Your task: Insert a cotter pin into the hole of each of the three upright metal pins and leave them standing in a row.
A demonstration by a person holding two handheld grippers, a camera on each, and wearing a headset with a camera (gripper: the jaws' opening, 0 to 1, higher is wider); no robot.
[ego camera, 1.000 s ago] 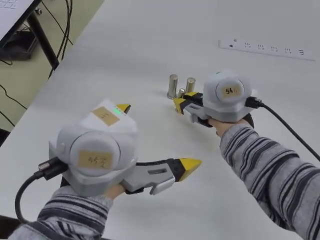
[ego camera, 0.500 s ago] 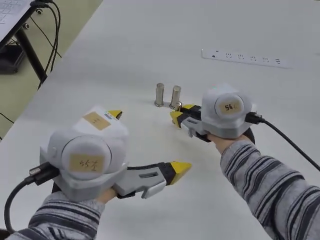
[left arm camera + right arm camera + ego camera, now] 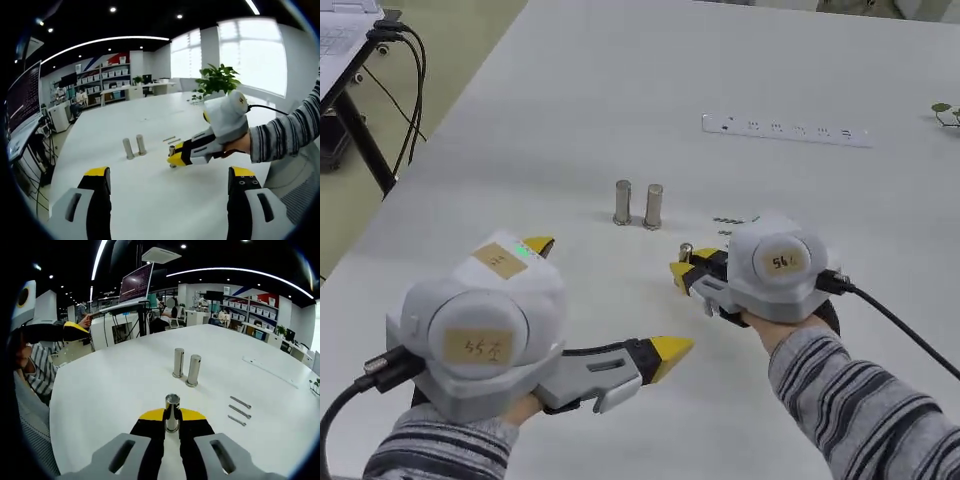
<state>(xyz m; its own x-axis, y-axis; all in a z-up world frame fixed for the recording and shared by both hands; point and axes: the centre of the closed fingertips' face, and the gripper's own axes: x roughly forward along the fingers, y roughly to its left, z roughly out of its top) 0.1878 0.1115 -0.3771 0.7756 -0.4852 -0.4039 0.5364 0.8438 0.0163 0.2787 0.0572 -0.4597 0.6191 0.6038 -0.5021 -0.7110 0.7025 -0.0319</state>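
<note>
Two of the three metal pins stand upright mid-table: first pin (image 3: pixel 623 202) and second pin (image 3: pixel 653 206), just beside each other, not touching. Third pin (image 3: pixel 172 407) is upright in the right gripper (image 3: pixel 685 270), jaws closed narrow on its shaft, near and right of the pair. Can't tell whether its base touches the table (image 3: pixel 570 100). Left gripper (image 3: pixel 607 296) is spread wide, holding nothing, near-left, well apart from all of it.

Cotter pins (image 3: pixel 240 410): three, flat on the table, parallel, right of the standing pair and just beyond the right gripper. In the head view their long axes run roughly left-right. None looks inserted; the cross holes are too small to make out.

Judgement: the right gripper is nearer the cotter pins but occupied, so the pick falls to the left one, which must cross rightward past the held pin. The cotter axis has to line up with the hole axis, horizontal across the shaft. Thin stock lying flat, so expect a fiddly pinch.
</note>
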